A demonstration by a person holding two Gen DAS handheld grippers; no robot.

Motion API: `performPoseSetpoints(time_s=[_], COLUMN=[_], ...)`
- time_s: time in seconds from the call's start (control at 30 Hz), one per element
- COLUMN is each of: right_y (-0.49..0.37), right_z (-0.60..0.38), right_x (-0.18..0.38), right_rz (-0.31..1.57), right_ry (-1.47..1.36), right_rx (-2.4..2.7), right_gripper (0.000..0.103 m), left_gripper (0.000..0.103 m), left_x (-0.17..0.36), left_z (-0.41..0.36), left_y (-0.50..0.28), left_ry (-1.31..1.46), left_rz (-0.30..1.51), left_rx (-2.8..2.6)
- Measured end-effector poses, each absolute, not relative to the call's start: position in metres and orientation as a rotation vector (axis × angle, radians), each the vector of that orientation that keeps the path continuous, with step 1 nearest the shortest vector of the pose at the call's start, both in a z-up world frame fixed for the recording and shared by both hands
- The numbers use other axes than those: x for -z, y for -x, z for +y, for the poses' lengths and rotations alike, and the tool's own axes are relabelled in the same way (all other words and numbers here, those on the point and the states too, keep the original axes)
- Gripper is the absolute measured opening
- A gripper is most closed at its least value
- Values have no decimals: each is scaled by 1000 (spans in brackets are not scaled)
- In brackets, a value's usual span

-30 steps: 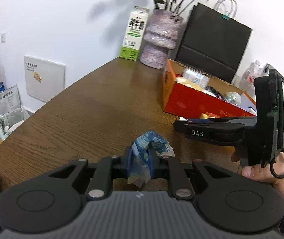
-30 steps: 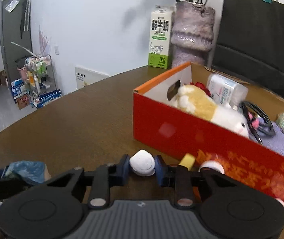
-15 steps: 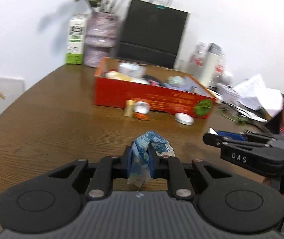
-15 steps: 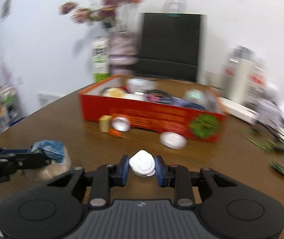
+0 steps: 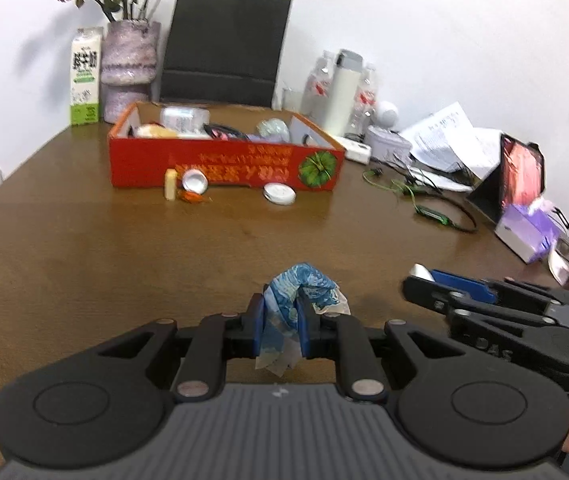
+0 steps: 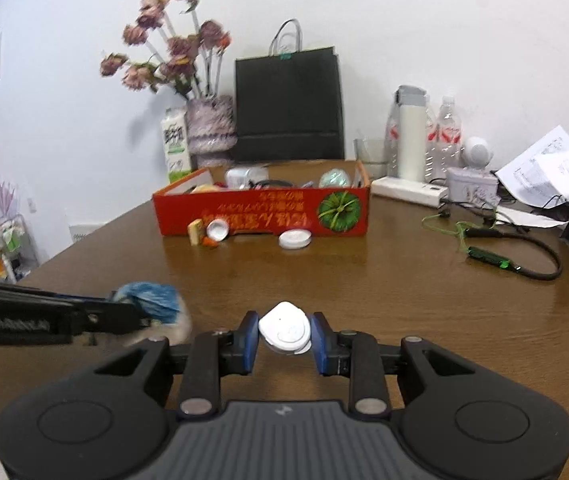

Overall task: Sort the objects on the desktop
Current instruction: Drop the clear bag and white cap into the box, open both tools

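My left gripper (image 5: pixel 281 322) is shut on a crumpled blue wrapper (image 5: pixel 298 296), held above the brown table (image 5: pixel 124 260). In the right wrist view the same wrapper (image 6: pixel 152 300) shows at the left, blurred. My right gripper (image 6: pixel 284 338) is shut on a small white rounded case (image 6: pixel 285 330); its tip (image 5: pixel 424 276) shows at the right of the left wrist view. Farther back stands a red cardboard box (image 6: pixel 260 212) with several items inside. In front of it lie a yellow stick (image 6: pixel 195 232), a round white cap (image 6: pixel 217 230), an orange scrap (image 6: pixel 209 242) and a white round lid (image 6: pixel 294 239).
Behind the box stand a milk carton (image 6: pixel 175 148), a vase of dried flowers (image 6: pixel 210 128) and a black paper bag (image 6: pixel 288 104). At the right are bottles (image 6: pixel 416 136), a power strip (image 6: pixel 412 192), papers (image 6: pixel 544 172), green and black cables (image 6: pixel 492 256) and a purple tissue box (image 5: pixel 528 232).
Both grippers have swung rightwards and away from the red box, each keeping its object. The box, close a second ago, now stands well back.
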State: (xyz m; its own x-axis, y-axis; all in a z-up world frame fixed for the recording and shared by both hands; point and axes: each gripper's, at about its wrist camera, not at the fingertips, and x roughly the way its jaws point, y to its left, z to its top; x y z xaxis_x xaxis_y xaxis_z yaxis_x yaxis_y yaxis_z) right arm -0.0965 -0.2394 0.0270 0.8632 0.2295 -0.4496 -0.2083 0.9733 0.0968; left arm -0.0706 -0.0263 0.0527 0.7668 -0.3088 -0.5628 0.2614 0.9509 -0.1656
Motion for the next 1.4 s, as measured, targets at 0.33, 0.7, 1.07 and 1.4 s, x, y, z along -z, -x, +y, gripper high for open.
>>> performPoseSetpoints(time_s=[0.33,0.7,1.07,1.4], right_y=[0,-243,-353,-237], right_z=[-261,-242,-227,-235], right_x=[-86,-108,-47,-93], right_rz=[405,539,734,583], right_ry=[-72,-76,-209,-162], right_rx=[-331,-323,-282,-276], right_gripper=[26,26,44,73], left_gripper=[18,19,78,97], left_x=[-128,-84,-89,-124], left_z=[-15,-51,-35,-1], left_y=[-68,-293,-322,-190], left_ry=[80,-186,-129,47], left_rz=[487,650,586,493], left_rx=[381,264,273,215])
